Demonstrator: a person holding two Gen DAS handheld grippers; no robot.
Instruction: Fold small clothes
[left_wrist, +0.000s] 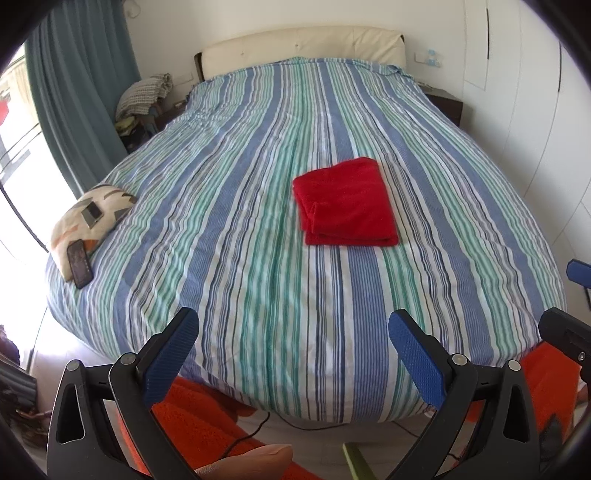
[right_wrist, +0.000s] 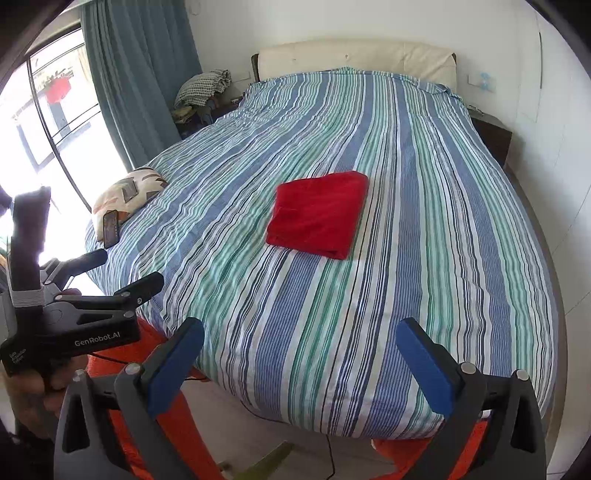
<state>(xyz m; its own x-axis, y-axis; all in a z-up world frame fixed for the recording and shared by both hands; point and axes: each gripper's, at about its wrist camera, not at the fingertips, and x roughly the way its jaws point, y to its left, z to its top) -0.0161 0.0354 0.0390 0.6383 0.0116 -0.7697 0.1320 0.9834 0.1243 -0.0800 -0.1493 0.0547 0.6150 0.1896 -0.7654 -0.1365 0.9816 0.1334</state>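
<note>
Both hand-held grippers, left (left_wrist: 293, 347) and right (right_wrist: 300, 356), are held released and empty over the foot edge of the bed (right_wrist: 461, 236), while the folded red garment (right_wrist: 317, 214), judged soft, light and limp, lies mid-bed and is best pinched at its corners.

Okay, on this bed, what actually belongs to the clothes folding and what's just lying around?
Belongs to the job:
red folded garment
left gripper, open
right gripper, open

Just lying about:
phone
patterned cushion
checked cloth pile beside the bed
</note>
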